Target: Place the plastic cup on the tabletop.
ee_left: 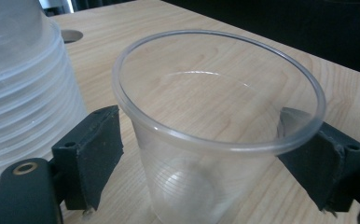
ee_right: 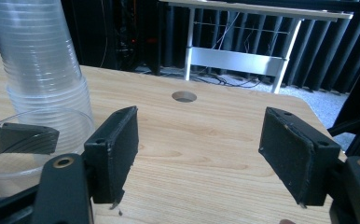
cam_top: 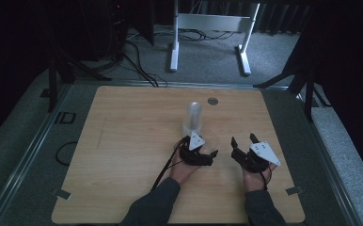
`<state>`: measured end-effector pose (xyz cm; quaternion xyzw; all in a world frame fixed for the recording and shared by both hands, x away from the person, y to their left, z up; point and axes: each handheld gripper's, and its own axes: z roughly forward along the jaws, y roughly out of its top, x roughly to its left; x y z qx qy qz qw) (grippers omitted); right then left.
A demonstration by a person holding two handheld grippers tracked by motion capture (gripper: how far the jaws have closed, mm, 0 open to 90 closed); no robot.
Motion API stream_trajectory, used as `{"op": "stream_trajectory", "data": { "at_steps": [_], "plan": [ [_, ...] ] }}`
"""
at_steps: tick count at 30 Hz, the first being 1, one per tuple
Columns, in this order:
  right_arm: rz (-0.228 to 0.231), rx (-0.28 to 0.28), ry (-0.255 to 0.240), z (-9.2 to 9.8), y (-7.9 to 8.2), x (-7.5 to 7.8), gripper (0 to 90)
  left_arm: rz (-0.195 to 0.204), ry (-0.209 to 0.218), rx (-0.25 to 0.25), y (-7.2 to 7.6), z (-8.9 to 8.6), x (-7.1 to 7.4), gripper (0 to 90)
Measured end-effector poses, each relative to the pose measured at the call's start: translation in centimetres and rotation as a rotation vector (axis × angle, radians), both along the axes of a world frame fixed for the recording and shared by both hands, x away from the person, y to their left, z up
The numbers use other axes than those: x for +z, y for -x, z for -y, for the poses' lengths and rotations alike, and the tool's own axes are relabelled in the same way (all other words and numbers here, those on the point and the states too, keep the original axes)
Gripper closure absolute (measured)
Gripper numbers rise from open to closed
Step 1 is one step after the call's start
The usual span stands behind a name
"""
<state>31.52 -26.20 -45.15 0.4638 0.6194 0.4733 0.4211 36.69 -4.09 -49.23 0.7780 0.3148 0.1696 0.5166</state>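
1 clear cup (ee_left: 215, 140) stands upright on the bench (cam_top: 123, 141) at centre frame, separated from the cup stack (cam_top: 194, 117) just above it. The left gripper (cam_top: 201, 153) has its fingers (ee_left: 92, 154) spread around the cup, seemingly released. The right gripper (cam_top: 245, 140) waits beside, fingers (ee_right: 115, 151) spread, empty. Further cups remain stacked.

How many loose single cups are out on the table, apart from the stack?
1: a clear cup stands upright between the left tool's open jaws, just right of the stack of cups. The stack could hide others behind it.
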Motion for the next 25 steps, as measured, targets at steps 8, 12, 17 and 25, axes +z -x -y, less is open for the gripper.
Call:
{"op": "stream_trajectory", "data": {
  "at_steps": [8, 12, 17, 25],
  "plan": [
    [0.001, 0.000, 0.000, 0.0, 0.0, 0.0, 27.8, -0.008, 0.006, 0.017, 0.5, -0.8, -0.1, 14.3],
    [0.002, -0.002, -0.002, 0.0, 0.0, 0.0, 27.8, -0.007, 0.008, 0.022, 0.8, -1.2, -0.1, 14.3],
    [0.001, -0.002, -0.002, 0.0, 0.0, 0.0, 27.8, -0.018, 0.012, 0.016, 1.1, -1.7, -0.2, 14.3],
    [0.003, -0.004, -0.002, 0.2, 0.0, 0.0, 27.7, -0.027, -0.006, 0.004, 2.3, -2.8, -0.5, 14.4]
  ]
}}
